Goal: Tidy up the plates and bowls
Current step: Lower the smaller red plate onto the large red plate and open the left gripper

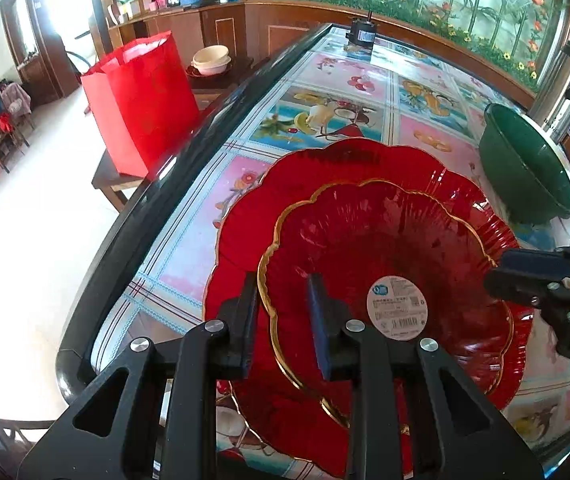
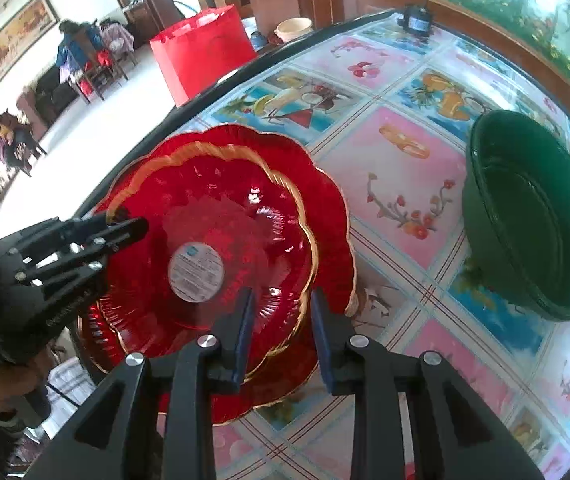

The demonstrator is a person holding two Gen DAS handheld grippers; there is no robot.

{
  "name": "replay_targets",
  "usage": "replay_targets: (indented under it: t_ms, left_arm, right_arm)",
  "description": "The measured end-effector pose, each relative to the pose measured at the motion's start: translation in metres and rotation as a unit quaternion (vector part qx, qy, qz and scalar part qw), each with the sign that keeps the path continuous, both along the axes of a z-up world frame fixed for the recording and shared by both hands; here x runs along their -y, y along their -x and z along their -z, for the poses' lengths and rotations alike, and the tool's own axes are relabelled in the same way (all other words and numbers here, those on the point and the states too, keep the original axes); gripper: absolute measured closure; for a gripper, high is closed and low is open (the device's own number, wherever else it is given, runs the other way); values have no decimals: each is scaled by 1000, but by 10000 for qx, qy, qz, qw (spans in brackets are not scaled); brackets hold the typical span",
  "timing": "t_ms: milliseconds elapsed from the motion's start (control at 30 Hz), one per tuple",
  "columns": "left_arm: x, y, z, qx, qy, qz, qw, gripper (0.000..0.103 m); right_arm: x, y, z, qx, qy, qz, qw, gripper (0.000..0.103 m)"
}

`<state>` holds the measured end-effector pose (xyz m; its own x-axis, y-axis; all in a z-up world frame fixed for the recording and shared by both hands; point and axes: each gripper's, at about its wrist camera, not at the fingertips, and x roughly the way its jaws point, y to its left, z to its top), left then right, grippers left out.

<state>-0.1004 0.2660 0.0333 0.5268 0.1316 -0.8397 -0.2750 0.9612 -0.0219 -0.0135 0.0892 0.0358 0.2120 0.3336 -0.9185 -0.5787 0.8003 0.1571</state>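
On the table (image 1: 189, 240), both grippers' jaws straddle the red bowl's (image 1: 365, 248) rim.

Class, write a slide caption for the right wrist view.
Both tools straddle the smaller red plate stacked on a larger one; green bowl nearby.

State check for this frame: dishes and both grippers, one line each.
Small red plate: stacked on the large one, sticker in its centre.
Large red plate: flat on the table.
Green bowl: upright, empty, apart from the plates.
Left gripper: open, straddling the small plate's rim.
Right gripper: open, straddling the opposite rim.
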Motion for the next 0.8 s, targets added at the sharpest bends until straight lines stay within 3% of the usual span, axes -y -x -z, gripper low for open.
replay_targets:
  t_ms: [233, 433, 567, 633, 800]
  left_arm:
    - [4, 0, -2, 251, -234, -86, 9994, 75]
    - [10, 6, -19, 851, -543, -222, 9946, 39]
    - [19, 9, -29, 1140, -652, -226, 9911, 38]
    - [25, 10, -34, 1238, -627, -188, 9901, 38]
    - [46, 12, -45, 1465, -422, -64, 9883, 38]
  right_arm:
    - [10, 8, -4, -19, -289, 112, 9995, 70]
    - [27, 19, -16, 114, -781, 330, 9963, 59]
    - [43, 26, -26, 194, -1164, 510, 9917, 52]
    - [51, 30, -29, 278, -1198, 601, 9906, 45]
    - [72, 37, -33, 416, -1199, 877, 9880, 40]
